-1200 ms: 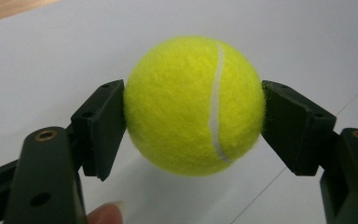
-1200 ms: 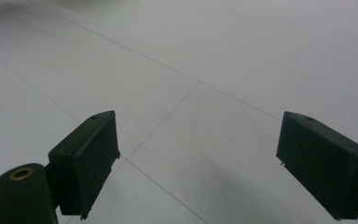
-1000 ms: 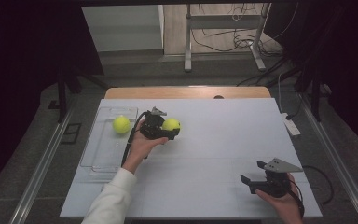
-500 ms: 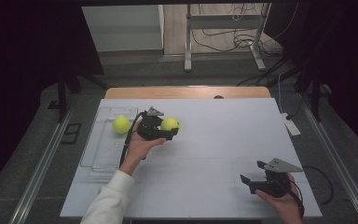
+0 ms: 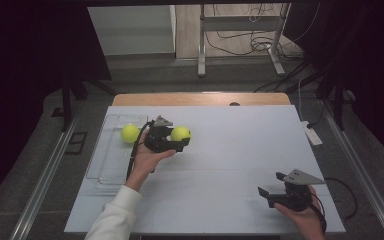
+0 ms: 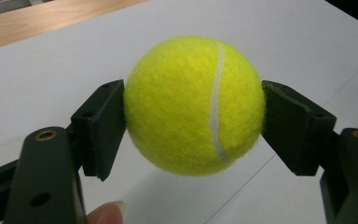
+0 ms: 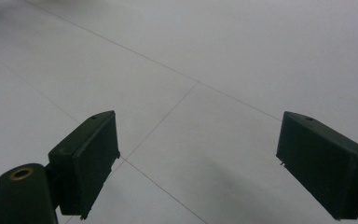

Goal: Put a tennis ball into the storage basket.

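Yellow felt ball point(image 5: 180, 133) is seen in the high view clamped in the left gripper point(image 5: 176, 141), just right of a clear tray point(image 5: 101, 167) at the table's left side. A second ball point(image 5: 129, 133) is seen lying in the tray's far end, on the other side of the gripper body. The held ball is near the tray, to its right, at about the same depth as the tray's far end; whether it is lifted or resting on the white table point(image 5: 230, 165) cannot be told from here. The right gripper point(image 5: 269, 194) is held well apart, near the table's near-right corner, pointing left, with nothing near it.

Left gripper view: the ball point(image 6: 194, 105) is pinched at its widest part, both pads point(image 6: 103, 126) pressed into the felt, white seam running top to bottom on the right half. Bare table is seen behind and under it; a fingertip point(image 6: 106, 213) shows at the bottom edge. A ball has no long axis, so grip direction is not an issue.

Right gripper view: the right gripper point(image 7: 196, 163) is wide open and empty, jaws well apart over bare table with faint seam lines.

Judged relation for the coming move: the tray lies to the left of the held ball, behind the left gripper's own body, so a swing left across the tray rim would be needed. The left hand is far nearer.
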